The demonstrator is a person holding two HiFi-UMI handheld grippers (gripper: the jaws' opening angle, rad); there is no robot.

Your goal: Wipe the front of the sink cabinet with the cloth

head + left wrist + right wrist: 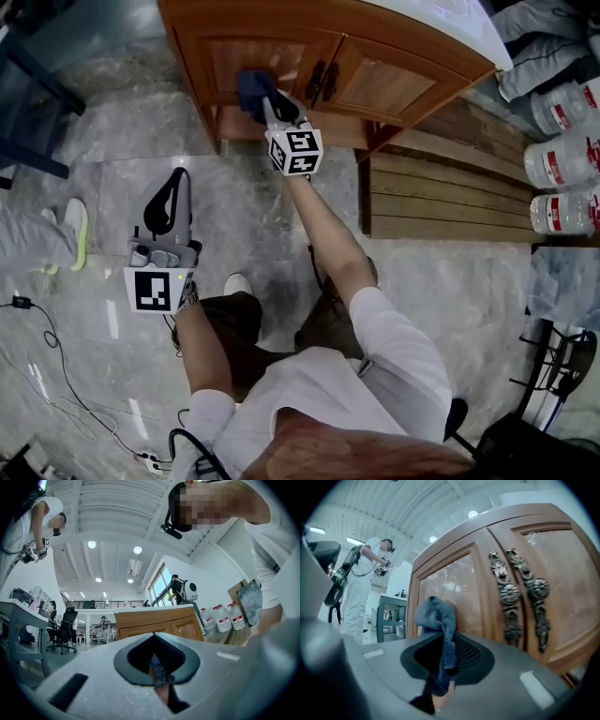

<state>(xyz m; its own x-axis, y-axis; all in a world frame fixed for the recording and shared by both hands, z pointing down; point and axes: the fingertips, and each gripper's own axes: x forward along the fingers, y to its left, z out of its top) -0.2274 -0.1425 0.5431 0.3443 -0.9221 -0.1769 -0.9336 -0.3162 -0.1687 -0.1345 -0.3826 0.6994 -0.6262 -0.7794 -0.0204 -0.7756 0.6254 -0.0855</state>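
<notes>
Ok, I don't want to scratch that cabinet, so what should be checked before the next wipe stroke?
1. Cloth held by right gripper: ok, jaws shut on it.
2. Cloth touching left door: cannot tell, very close.
3. Cloth clear of metal handles: ok, they sit to its right.
4. Right door closed like the left: ok.
5. Left gripper out of the way: ok, shut, empty, over the floor.

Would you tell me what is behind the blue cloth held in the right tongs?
The brown wooden cabinet's left door panel lies behind the bunched blue cloth; the patch it covers is hidden.
</notes>
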